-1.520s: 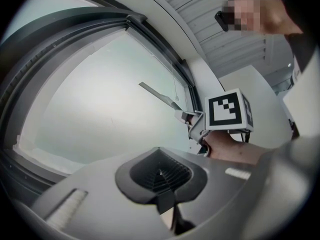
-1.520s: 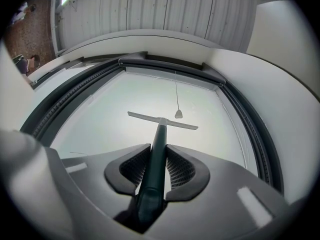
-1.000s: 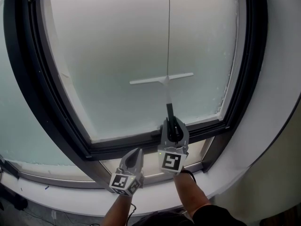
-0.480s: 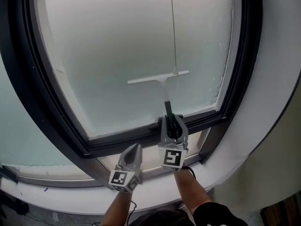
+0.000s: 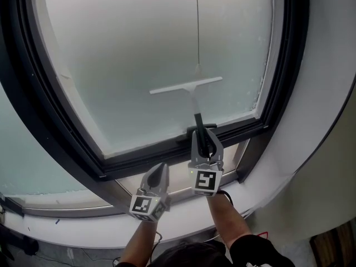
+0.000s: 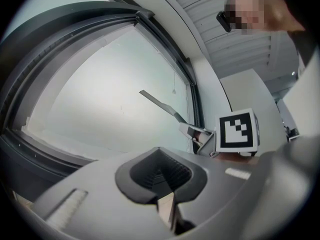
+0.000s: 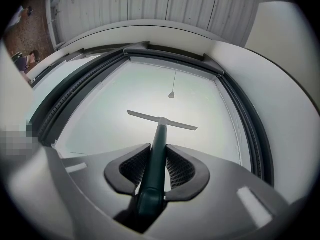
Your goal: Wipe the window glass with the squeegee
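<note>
Filling most of the head view, the frosted window glass (image 5: 144,54) sits in a dark window frame (image 5: 53,115). A pale curved wall (image 5: 328,93) wraps round the right side and a white sill (image 5: 83,230) runs beneath. Two forearms reach up from the bottom edge, the right forearm (image 5: 228,218) in a dark sleeve pushed back past the elbow.

The right claw (image 5: 204,135) is raised in front of the lower bar of the frame, its marker cube facing the camera. Its own view shows both ribbed pads closed tight on the dark handle of the squeegee (image 5: 186,86), which runs straight up between them. The handle climbs from the claw across the lower bar to the middle of the pale blade. The blade lies against the glass low in the pane, nearly level, its right end a little higher. It sits well above the lower bar and short of the right-hand side of the frame.

The left claw (image 5: 161,170) hangs lower and to the left of the right one, over the strip between frame and sill, apart from the squeegee. Its own view shows the jaws pressed together with nothing held between them.

A thin cord (image 5: 197,21) drops down the middle of the pane, and its small end piece hangs just above the blade
</note>
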Action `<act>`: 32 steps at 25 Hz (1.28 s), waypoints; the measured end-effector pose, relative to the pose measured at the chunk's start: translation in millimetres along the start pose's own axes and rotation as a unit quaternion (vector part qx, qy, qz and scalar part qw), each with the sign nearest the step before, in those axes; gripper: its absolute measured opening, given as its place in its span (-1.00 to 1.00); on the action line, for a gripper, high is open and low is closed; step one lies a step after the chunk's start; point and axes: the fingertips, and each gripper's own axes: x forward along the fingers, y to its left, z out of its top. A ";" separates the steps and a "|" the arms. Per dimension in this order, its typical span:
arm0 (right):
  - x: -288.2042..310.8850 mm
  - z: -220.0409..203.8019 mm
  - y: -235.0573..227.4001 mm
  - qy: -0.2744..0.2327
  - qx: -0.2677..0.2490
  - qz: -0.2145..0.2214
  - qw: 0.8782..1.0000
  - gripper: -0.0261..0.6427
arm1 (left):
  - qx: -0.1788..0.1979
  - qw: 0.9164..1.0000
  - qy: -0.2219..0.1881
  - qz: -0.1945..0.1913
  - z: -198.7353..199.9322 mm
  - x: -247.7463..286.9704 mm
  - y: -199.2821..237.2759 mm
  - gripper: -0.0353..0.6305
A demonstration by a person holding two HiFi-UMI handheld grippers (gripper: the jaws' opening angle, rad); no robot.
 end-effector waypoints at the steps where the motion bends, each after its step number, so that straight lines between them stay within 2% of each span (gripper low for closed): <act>1: -1.5 -2.0 0.2 0.001 0.000 0.000 1.000 -0.63 | 0.001 1.000 0.002 0.000 -0.7 -0.4 0.0 -0.90; 22: -33.7 -48.1 11.1 0.047 0.005 0.009 0.999 -0.63 | -0.021 0.999 0.029 0.012 -28.4 -7.9 -0.3 -0.90; 29: -45.3 -69.1 16.1 0.068 0.013 0.013 0.998 -0.63 | -0.013 0.999 0.028 0.012 -22.7 -12.4 -1.3 -0.90; 32: -47.5 -71.6 16.7 0.072 0.010 0.015 0.997 -0.63 | -0.026 0.999 0.021 0.017 -17.8 -14.0 -3.0 -0.90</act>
